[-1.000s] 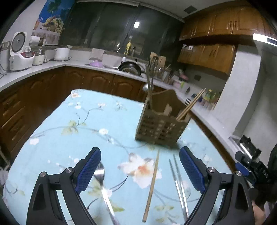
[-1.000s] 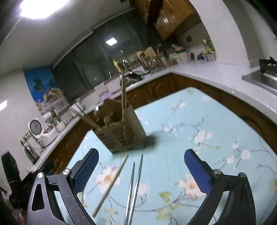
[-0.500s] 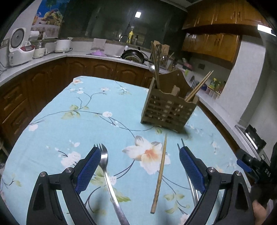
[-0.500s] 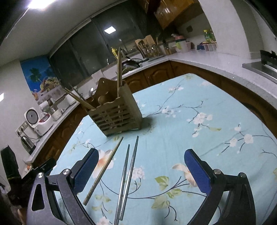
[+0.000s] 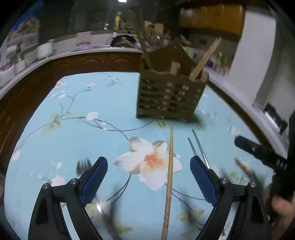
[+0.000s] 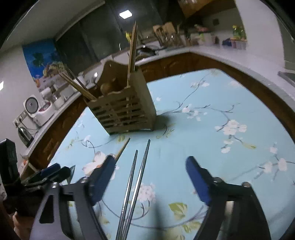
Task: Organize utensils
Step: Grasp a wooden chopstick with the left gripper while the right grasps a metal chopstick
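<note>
Dim kitchen, lit by ceiling panel point(image 6: 126, 14). Left wrist view heavily motion-blurred, esp. fork point(image 5: 83, 164) & background; right view sharper. Fisheye bends edges, dark vignette at corners.

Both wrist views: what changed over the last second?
Both grippers dropped toward the table and their jaws are closing, nothing gripped yet. The left gripper now straddles the wooden chopstick; the right gripper straddles the metal chopsticks. Fork, holder and chopsticks haven't moved.

Wooden chopstick point(image 5: 169, 166) lies left of metal chopsticks point(image 6: 134, 181), before the holder point(image 6: 123, 110).
</note>
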Demonstrator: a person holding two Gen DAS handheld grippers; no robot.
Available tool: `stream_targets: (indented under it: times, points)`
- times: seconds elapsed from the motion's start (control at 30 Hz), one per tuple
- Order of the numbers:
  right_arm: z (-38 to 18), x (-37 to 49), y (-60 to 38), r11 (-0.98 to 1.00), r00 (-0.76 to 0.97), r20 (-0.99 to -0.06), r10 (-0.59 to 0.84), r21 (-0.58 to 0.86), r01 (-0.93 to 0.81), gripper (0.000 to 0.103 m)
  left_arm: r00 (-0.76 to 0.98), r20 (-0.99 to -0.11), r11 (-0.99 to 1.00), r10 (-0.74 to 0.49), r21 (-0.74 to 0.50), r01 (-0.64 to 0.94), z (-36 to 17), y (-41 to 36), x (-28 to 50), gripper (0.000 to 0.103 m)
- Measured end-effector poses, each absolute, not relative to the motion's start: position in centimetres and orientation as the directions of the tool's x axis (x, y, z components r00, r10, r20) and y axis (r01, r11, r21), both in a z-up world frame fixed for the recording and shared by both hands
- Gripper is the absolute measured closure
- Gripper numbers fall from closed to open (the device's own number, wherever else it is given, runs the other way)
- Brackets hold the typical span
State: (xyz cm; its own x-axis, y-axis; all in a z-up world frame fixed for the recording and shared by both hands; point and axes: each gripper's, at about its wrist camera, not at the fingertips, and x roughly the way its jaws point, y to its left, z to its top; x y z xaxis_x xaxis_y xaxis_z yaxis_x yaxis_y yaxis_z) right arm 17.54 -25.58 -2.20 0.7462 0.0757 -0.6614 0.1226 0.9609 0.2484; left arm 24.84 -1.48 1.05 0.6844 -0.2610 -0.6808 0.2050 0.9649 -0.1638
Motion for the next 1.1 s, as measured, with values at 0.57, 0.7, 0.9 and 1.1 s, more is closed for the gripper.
stream_targets:
  times: [0.57,0.7,0.9,1.1]
  points:
    - [-5.2,24.9,-25.1,0.976,0.619,-0.777,0.117,0.206,0.073,0.081,0.536,-0.794,0.930,-0.285,-0.095,0.354,-1.8,-7.4,34.6,0.052]
    - [-6.4,25.9,-24.4,0.983,0.579,-0.808,0.108,0.172,0.057,0.088,0.526,-0.810,0.924,-0.260,-0.050,0.379,-3.2,-7.9,34.6,0.068]
    - [-6.2,24.3,-23.9,0.995,0.578,-0.813,0.063,0.096,0.026,0.097,0.501,-0.822,0.926,-0.270,-0.078,0.371,-3.1,-6.2,32.6,0.085]
    - [-6.1,24.3,-24.9,0.990,0.569,-0.817,0.092,0.136,0.036,0.095,0.482,-0.837,0.930,-0.259,-0.081,0.358,-2.7,-6.9,33.6,0.084]
